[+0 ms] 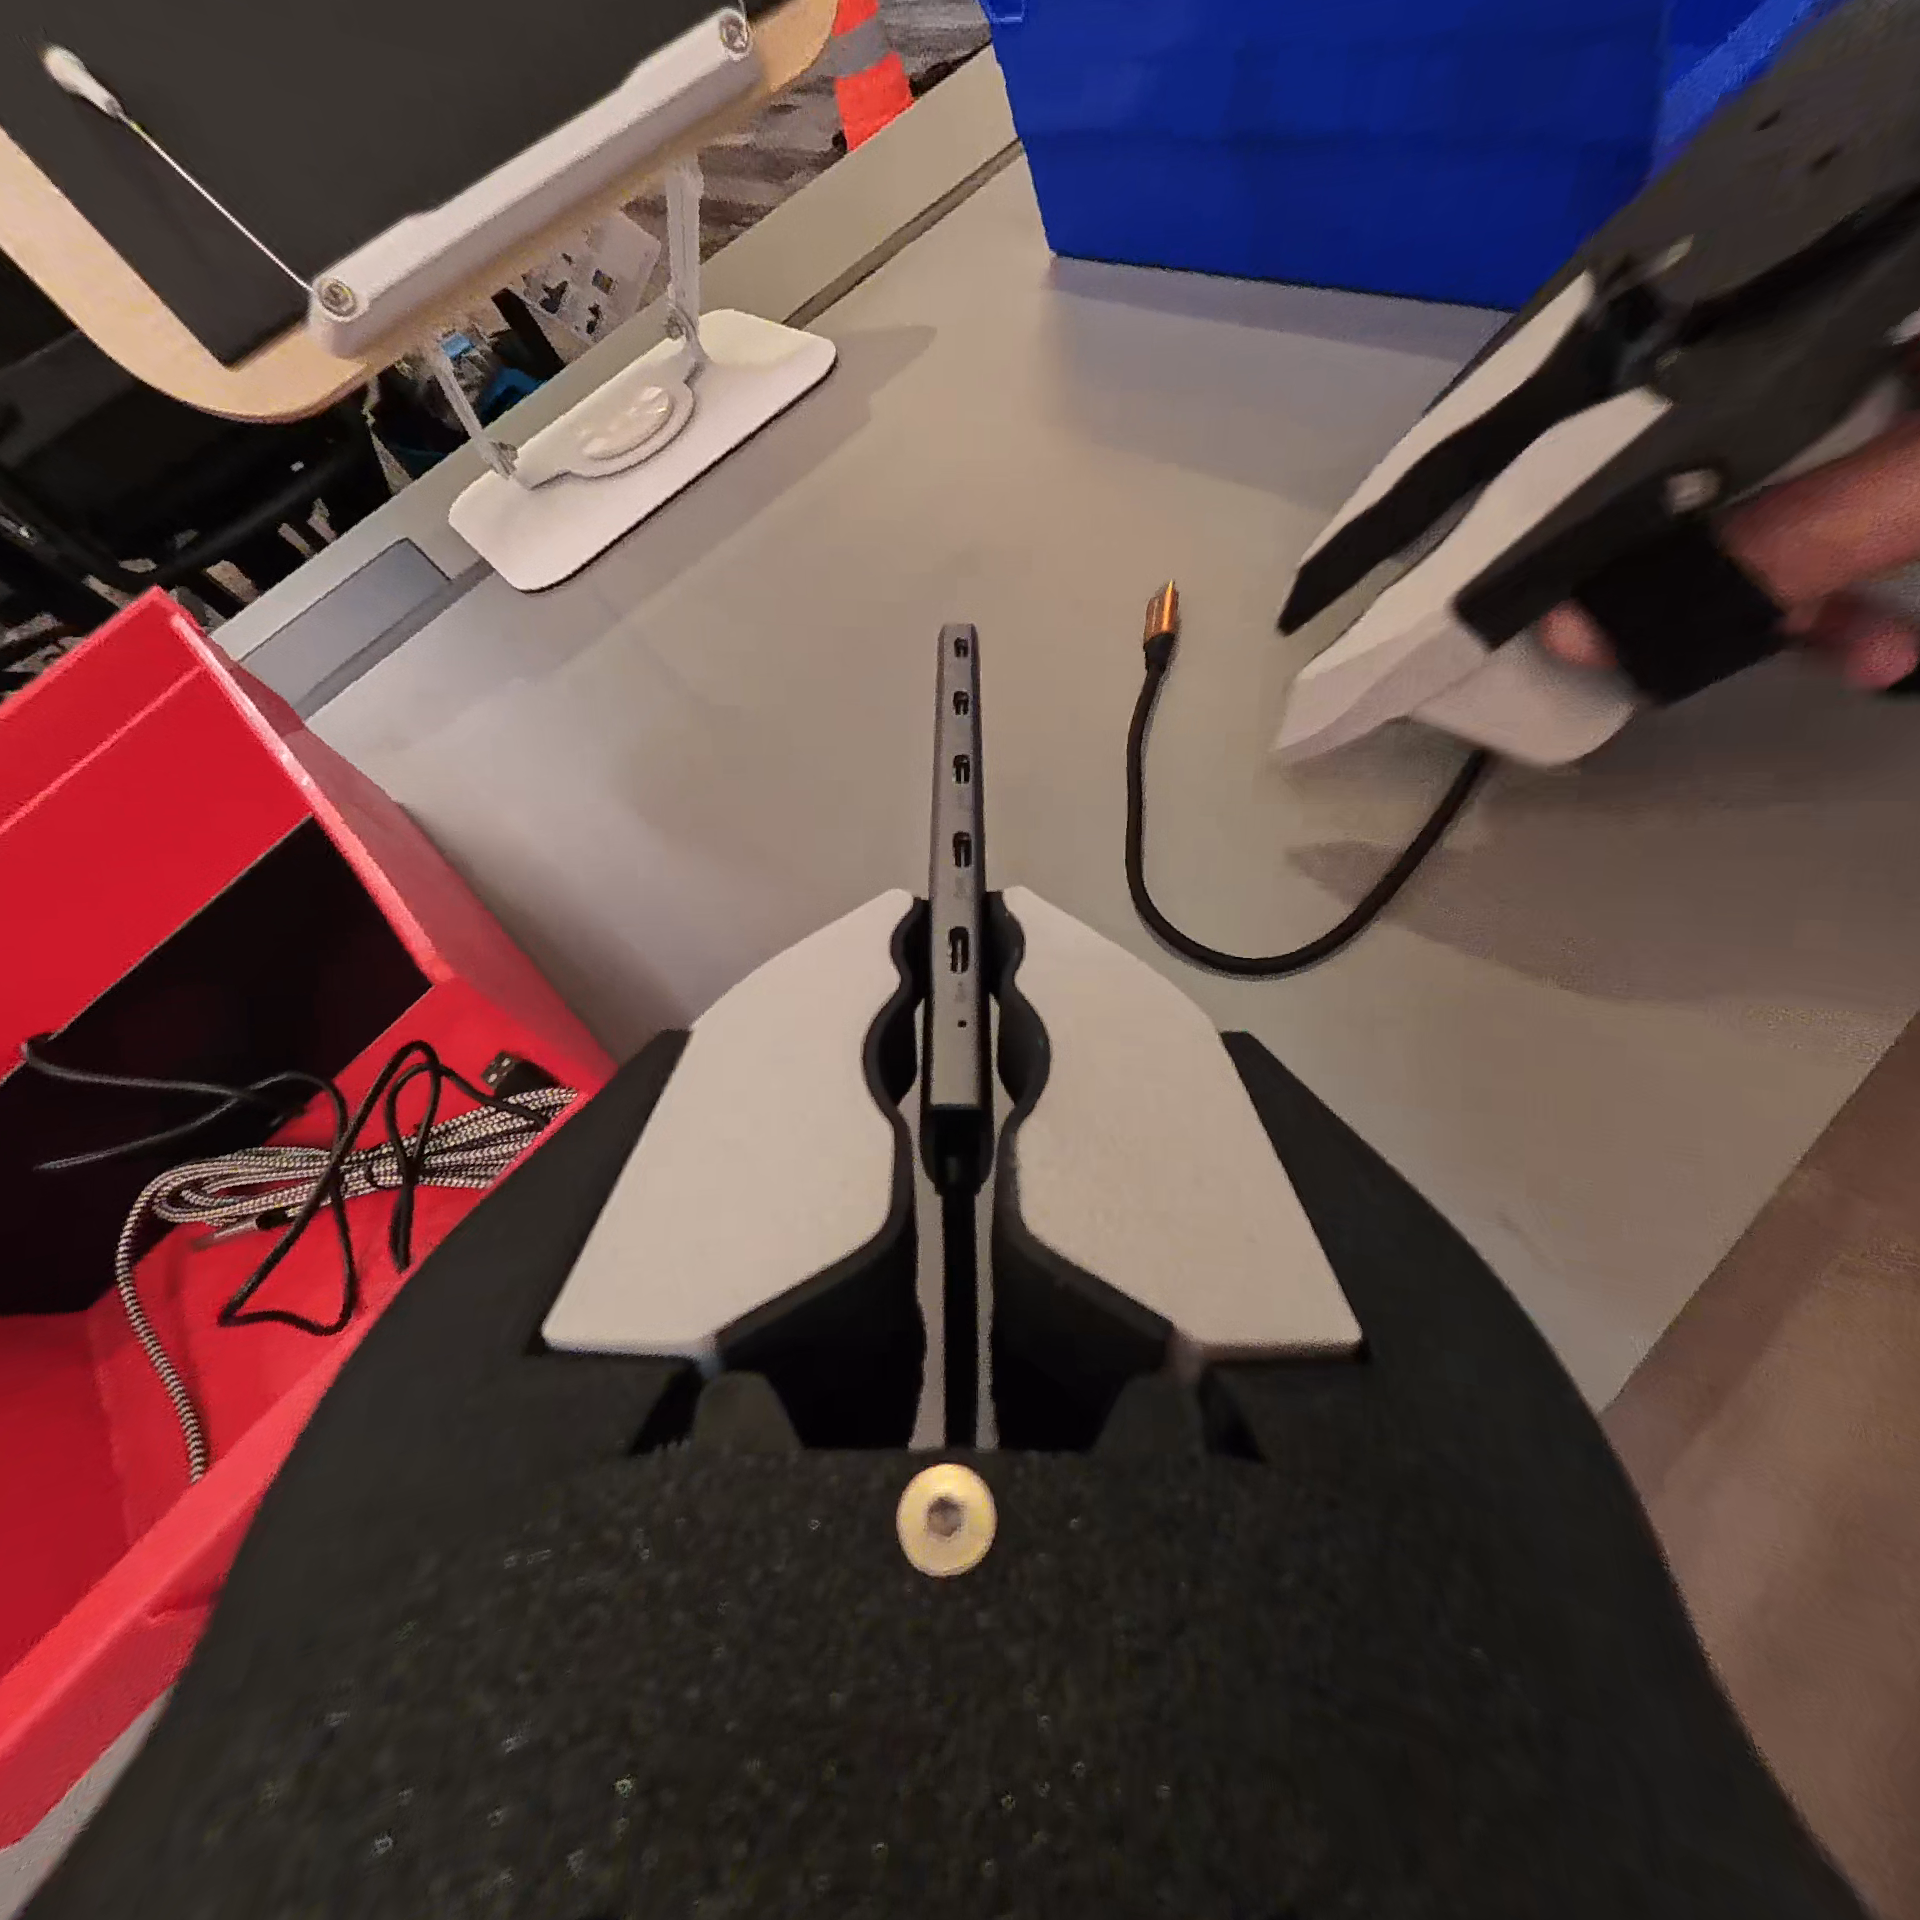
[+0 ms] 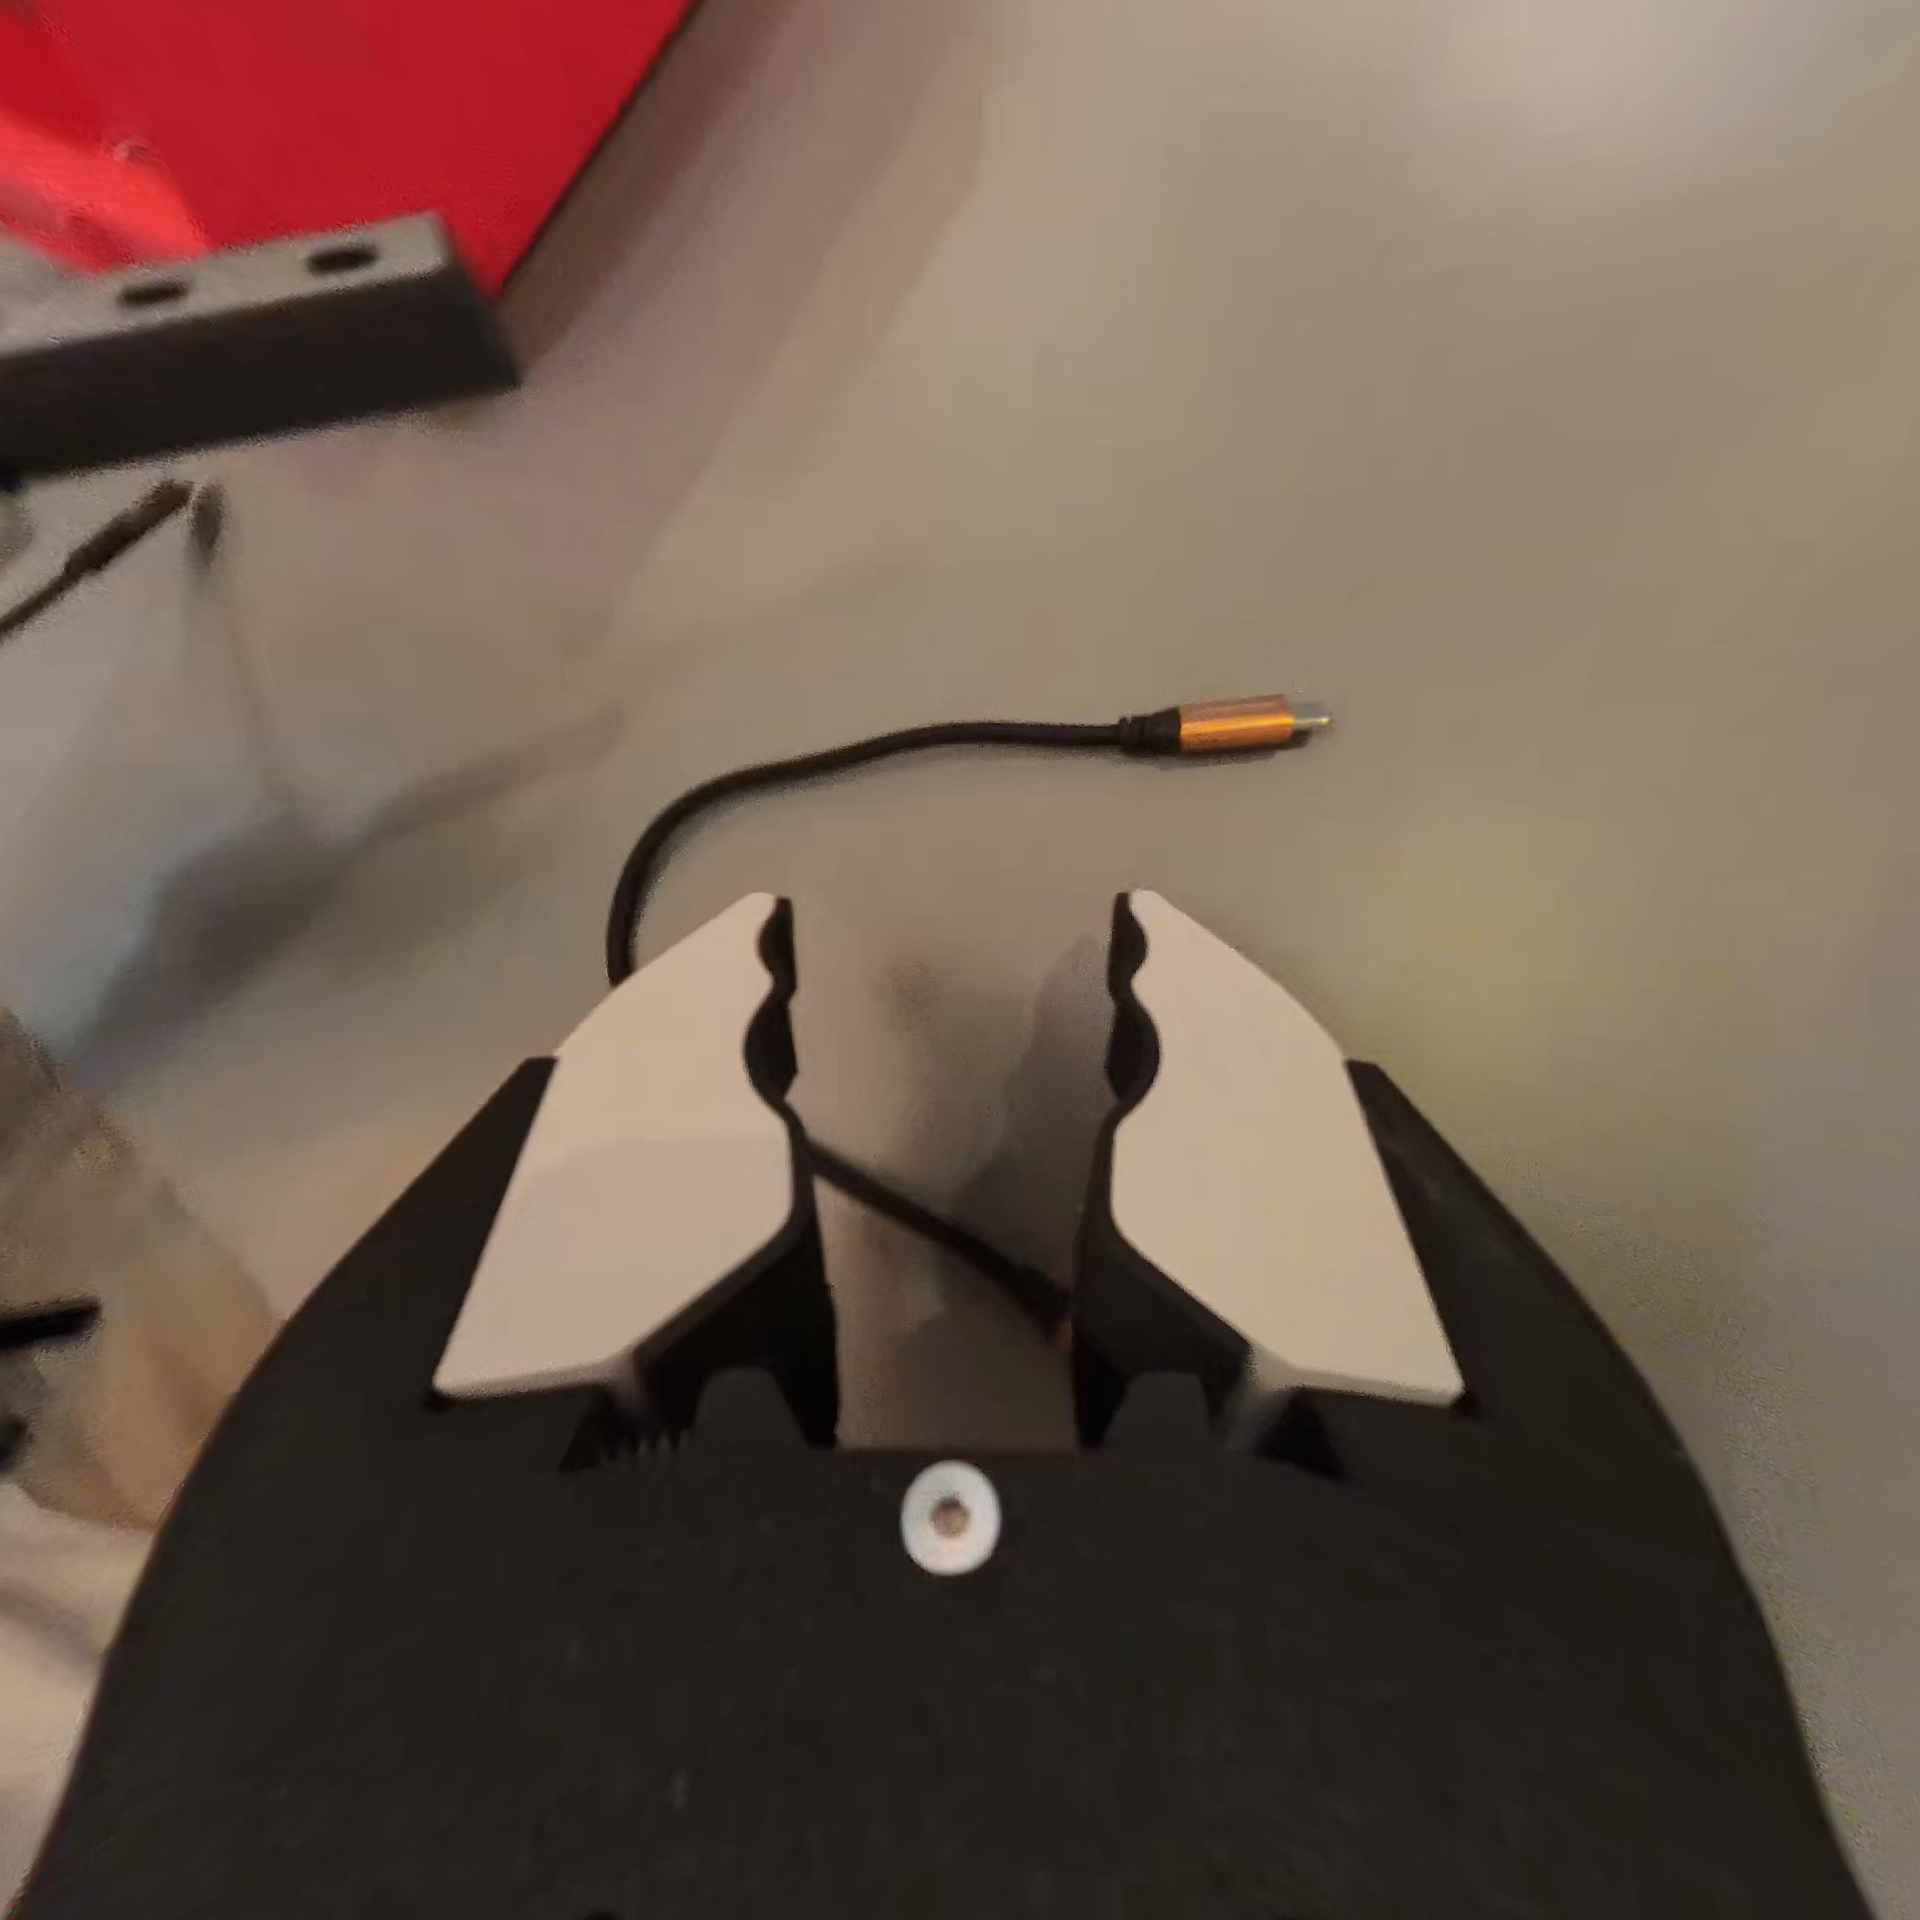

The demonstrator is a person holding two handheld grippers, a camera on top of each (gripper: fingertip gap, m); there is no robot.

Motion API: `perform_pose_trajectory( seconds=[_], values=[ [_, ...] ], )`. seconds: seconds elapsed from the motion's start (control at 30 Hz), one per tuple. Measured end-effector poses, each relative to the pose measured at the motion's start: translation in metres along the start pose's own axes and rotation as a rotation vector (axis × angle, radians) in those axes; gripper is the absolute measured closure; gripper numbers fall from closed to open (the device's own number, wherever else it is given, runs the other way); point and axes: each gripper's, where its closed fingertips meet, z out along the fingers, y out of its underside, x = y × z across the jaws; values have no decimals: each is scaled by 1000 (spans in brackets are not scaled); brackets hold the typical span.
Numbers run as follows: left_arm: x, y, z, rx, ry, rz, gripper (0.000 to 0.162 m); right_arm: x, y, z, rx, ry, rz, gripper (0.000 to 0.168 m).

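On the grey table (image 1: 1039, 436), your left gripper (image 1: 958, 914) is clamped on a slim, rigid hub (image 1: 958, 790) held edge-up. Your right gripper (image 2: 951, 914), jaws apart, hovers over the limp cable (image 2: 831, 753); its stiff orange plug (image 2: 1231, 724) looks easiest to grasp.
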Motion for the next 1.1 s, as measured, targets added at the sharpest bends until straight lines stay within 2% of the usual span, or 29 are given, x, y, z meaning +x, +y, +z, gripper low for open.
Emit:
perform_pose_trajectory(
  seconds=[0.1, 0.23, 0.4, 0.5, 0.57, 0.63, 0.8, 0.9, 1.0, 1.1],
  values=[
    [1, -3, -2, 12, -3, 18, 153, 8, -8, 16, 2, 140, 130, 115],
    [4, -5, -4, 24, 11, 38, 153, 17, -20, 33, 0, 265, 169, 117],
    [11, -9, -6, 43, 61, 17, 152, 33, -28, 47, -29, 363, 92, 117],
    [11, -8, -7, 35, 62, 24, 152, 30, -35, 55, -43, 312, 54, 122],
    [8, -7, -7, 32, 60, 14, 152, 25, -41, 62, -72, 252, 9, 147],
    [5, -6, -7, 29, 57, 0, 152, 20, -42, 65, -132, 201, -38, 159],
    [-1, 1, -7, 11, 38, -21, 153, 10, -40, 64, -194, 32, -173, 161],
    [-3, 7, -5, -10, 18, 1, 153, -9, -42, 50, -147, -102, -249, 162],
    [-3, 12, -3, -19, 2, 33, 153, -28, -43, 27, -124, -276, -185, 162],
    [-1, 11, -2, -16, -5, 55, 153, -34, -25, 10, -228, -467, -110, 162]
  ],
)
